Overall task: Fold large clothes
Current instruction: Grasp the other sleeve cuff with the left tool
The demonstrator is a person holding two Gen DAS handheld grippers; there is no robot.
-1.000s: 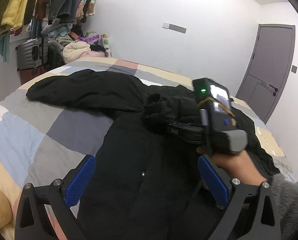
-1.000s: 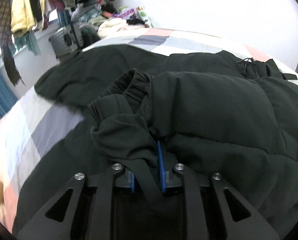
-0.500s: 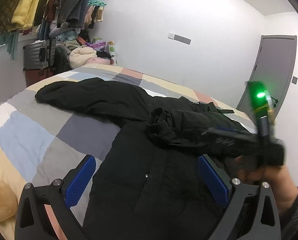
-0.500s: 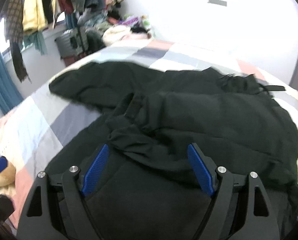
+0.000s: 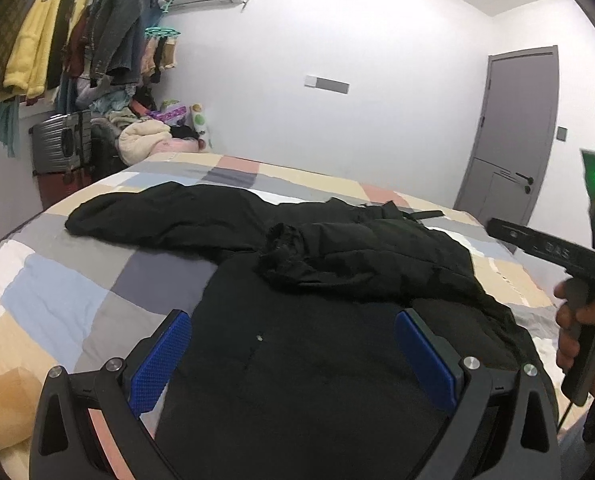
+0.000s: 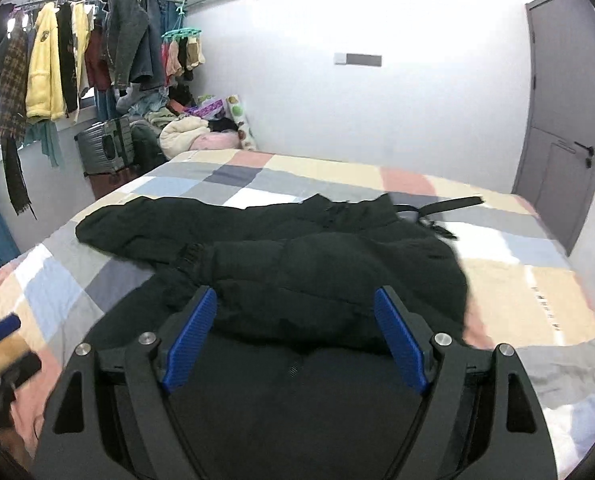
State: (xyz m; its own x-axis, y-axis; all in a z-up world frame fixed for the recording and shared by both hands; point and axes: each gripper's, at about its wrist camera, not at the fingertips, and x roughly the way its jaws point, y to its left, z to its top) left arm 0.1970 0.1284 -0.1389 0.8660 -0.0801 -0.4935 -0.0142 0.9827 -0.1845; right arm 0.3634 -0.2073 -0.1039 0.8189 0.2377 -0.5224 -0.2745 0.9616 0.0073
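Note:
A large black padded jacket (image 5: 297, 320) lies spread on the checked bed cover (image 5: 57, 292). Its right sleeve (image 5: 361, 252) is folded across the body, cuff pointing left. Its left sleeve (image 5: 161, 216) stretches out to the left. My left gripper (image 5: 293, 356) is open and empty above the jacket's lower body. My right gripper (image 6: 295, 336) is open and empty, raised above the jacket (image 6: 317, 264). The right gripper's body, held in a hand, shows at the right edge of the left wrist view (image 5: 553, 248).
A rack of hanging clothes (image 6: 69, 60) and a grey suitcase (image 6: 105, 148) stand at the far left. A pile of laundry (image 6: 193, 132) sits beyond the bed. A grey door (image 6: 565, 112) is at the right. The bed's right edge (image 6: 569, 352) is near.
My right gripper let go of the folded sleeve's cuff, opened, and pulled back and up. My left gripper also lifted and stayed open. The sleeve now rests across the jacket.

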